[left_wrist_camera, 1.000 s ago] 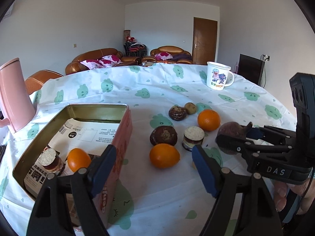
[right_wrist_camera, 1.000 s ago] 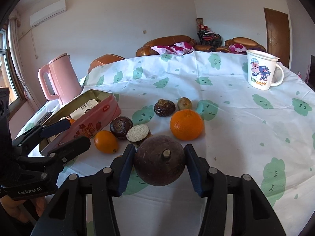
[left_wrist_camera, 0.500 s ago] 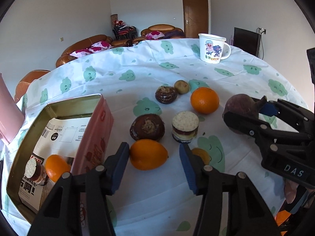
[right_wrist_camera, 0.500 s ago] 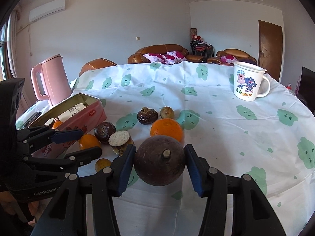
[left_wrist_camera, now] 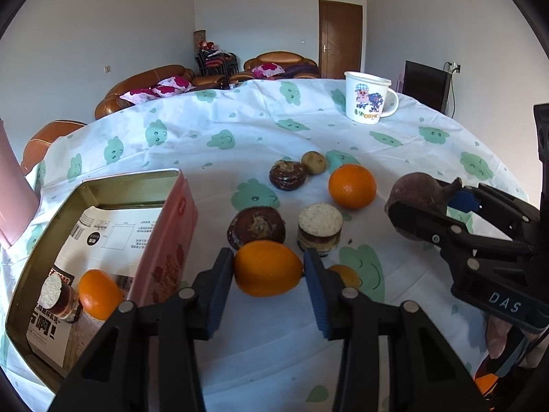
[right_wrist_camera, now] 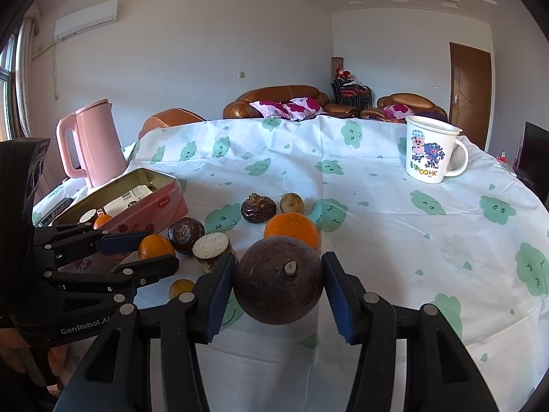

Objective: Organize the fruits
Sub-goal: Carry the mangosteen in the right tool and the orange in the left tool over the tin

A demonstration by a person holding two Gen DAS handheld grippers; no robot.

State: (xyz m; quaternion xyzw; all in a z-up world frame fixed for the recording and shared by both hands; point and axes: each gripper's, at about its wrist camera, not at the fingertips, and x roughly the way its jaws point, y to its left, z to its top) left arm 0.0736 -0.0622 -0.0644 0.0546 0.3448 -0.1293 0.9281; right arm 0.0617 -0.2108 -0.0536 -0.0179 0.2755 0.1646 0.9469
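**A:** Left wrist view first. The left tongs (left_wrist_camera: 268,274) are clenched on the small orange (left_wrist_camera: 267,267), blue pads pressed to both its sides, just in front of the dark round fruit (left_wrist_camera: 256,227) and the cut piece with the pale top (left_wrist_camera: 319,226). The pink tin (left_wrist_camera: 103,240) sits just to the left, already holding an orange and another pale-topped piece.

**B:** Any risk there?

**A:** I'd judge the orange could roll out of the pads if the squeeze is off-centre, since it is round and smooth. Swinging left, it could also clip the tin's tall pink wall, which stands between the tongs and the inside. There is a smaller yellowish fruit (left_wrist_camera: 345,274) right beside the right pad that could be nudged.

**B:** And the right wrist view?

**A:** The right tongs (right_wrist_camera: 279,286) are grasping the big brown fruit (right_wrist_camera: 278,283), stem stub facing the camera, held above the worktop (right_wrist_camera: 394,233). The large orange (right_wrist_camera: 291,230) lies just behind it. The left tongs (right_wrist_camera: 137,254) show at the left edge, near the tin (right_wrist_camera: 154,202).

**B:** So both head for the same tin?

**A:** Probably, and that is the hazard: the two tools could collide over it, or the heavy brown fruit could slip.
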